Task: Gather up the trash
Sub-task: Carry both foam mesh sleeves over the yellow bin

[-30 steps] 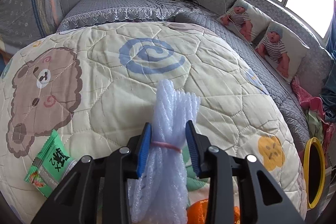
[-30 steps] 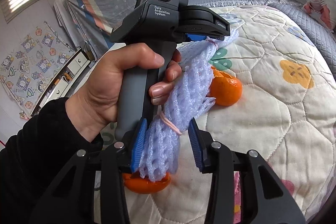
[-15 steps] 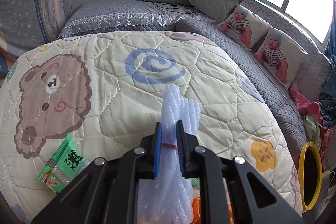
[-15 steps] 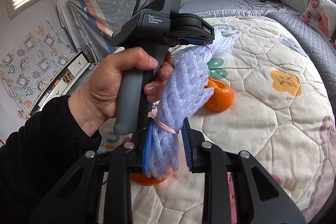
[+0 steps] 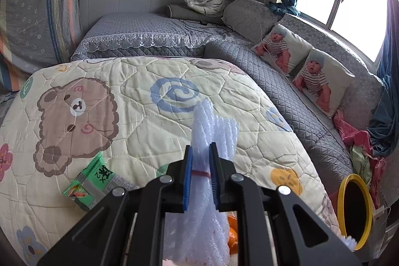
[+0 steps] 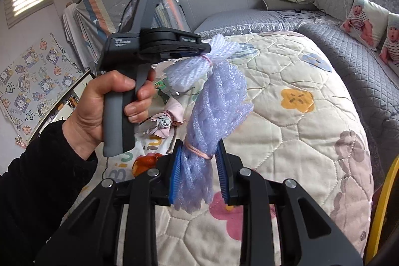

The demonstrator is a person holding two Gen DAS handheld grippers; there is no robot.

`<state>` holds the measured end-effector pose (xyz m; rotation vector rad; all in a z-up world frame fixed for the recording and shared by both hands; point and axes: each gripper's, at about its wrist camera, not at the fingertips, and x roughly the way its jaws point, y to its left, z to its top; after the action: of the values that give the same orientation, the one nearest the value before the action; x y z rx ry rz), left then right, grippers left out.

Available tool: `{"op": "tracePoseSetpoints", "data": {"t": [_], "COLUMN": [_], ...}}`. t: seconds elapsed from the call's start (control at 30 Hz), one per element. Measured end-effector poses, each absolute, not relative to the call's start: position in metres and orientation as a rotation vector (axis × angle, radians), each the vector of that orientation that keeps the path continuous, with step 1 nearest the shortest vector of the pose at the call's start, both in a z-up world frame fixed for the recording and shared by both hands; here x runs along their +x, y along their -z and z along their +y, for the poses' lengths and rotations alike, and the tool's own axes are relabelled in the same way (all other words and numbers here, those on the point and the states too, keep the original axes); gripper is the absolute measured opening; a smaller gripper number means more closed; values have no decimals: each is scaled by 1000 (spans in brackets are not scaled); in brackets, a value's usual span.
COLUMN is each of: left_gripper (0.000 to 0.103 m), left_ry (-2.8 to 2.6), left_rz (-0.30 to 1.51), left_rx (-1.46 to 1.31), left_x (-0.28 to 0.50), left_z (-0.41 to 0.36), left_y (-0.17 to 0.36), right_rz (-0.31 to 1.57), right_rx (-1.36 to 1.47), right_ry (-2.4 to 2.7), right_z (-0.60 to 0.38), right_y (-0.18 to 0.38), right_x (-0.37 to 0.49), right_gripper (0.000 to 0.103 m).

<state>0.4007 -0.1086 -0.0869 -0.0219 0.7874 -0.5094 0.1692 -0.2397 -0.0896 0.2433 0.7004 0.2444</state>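
Faintly, "Data" heads the left gripper's [image 6: 204, 51] label; green wrapper [image 5: 96, 180] reads "x2".

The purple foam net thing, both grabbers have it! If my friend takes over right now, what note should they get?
Left gripper: shut on one banded end of the foam net bundle.
Right gripper: jaws have just been closing; shut on the other banded end.
The bundle hangs between the two grippers, lifted clear of the quilt.
Still on the quilt: green snack wrapper, orange peel pieces, a pink crumpled scrap.
Yellow-rimmed bin stands beside the bed.
Done: bundle picked up. Left: likely drop it in the bin, then collect the rest.
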Motion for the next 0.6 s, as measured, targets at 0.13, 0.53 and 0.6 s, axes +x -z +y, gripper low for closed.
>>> {"op": "tracePoseSetpoints", "data": {"t": [0.13, 0.53, 0.6], "left_gripper": [13, 13, 13], "left_ry": [538, 704, 739], "left_rz": [762, 701, 694], "left_rx": [-27, 24, 39], "left_x": [376, 294, 281], "left_z": [-118, -205, -223], "left_y": [73, 41, 38], "right_rz": [674, 582, 561], "right_rx": [256, 329, 340], "right_ry": [-176, 90, 143], "right_z": [-269, -365, -382], "right_y": [86, 81, 80], "right_x": [151, 100, 90], "right_gripper": [25, 25, 25]}}
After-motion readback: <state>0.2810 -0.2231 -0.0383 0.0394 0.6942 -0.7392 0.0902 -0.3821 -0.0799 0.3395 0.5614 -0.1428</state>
